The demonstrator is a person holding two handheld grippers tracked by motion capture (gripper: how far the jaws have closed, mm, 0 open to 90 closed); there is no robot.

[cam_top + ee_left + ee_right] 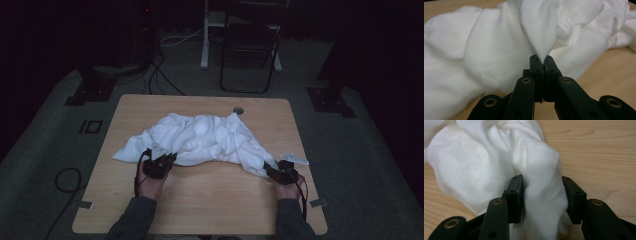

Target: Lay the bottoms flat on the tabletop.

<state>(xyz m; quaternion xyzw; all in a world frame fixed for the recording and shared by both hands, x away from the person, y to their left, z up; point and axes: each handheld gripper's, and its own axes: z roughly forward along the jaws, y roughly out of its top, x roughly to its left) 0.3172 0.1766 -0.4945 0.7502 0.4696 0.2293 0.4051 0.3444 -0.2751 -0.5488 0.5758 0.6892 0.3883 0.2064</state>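
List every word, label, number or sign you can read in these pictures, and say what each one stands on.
None can be read.
White cloth: plain, no print or tag showing.
Wooden table: bare grain, no marking.
Left gripper and right gripper: black jaws with brass-ringed holes, no lettering.
Small white object by the table's right edge: too small and dim to tell whether it carries text.
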